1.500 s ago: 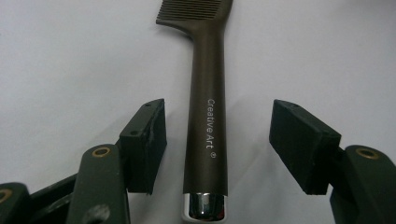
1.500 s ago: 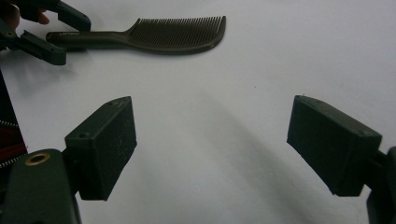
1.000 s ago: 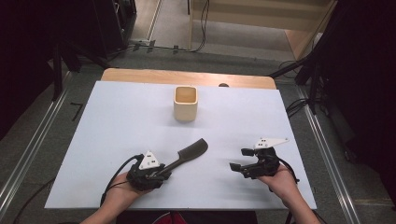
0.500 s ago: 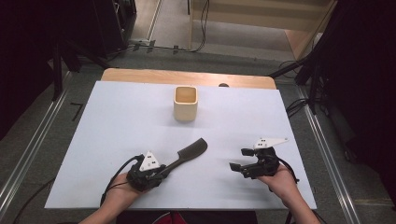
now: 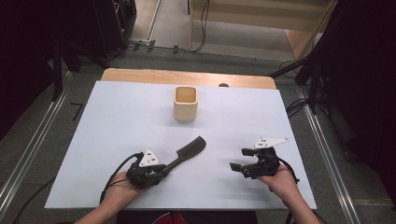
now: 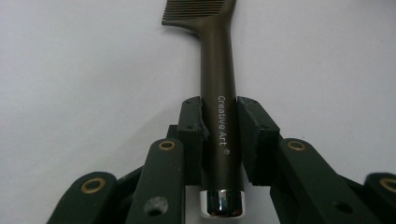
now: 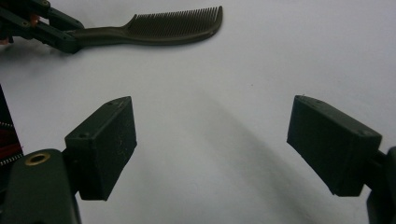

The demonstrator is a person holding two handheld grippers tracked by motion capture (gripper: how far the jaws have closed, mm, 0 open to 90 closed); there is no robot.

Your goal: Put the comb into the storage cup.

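A dark brown comb (image 5: 187, 153) lies on the white table top (image 5: 116, 116), its toothed end pointing toward the cup. My left gripper (image 5: 161, 171) is shut on the comb's handle (image 6: 219, 126), which reads "Creative Art" and ends in a chrome cap. A beige square cup (image 5: 186, 103) stands upright at the middle back. My right gripper (image 5: 237, 159) rests at the front right, open, with nothing between its pads (image 7: 105, 144). In the right gripper view the comb (image 7: 163, 28) lies beyond its jaws at the upper left.
The white top lies on a wooden table (image 5: 187, 77) with its far edge showing. Metal rails (image 5: 28, 154) run along both sides on the floor. Cables (image 5: 201, 28) trail behind the table. Bare surface lies between cup and grippers.
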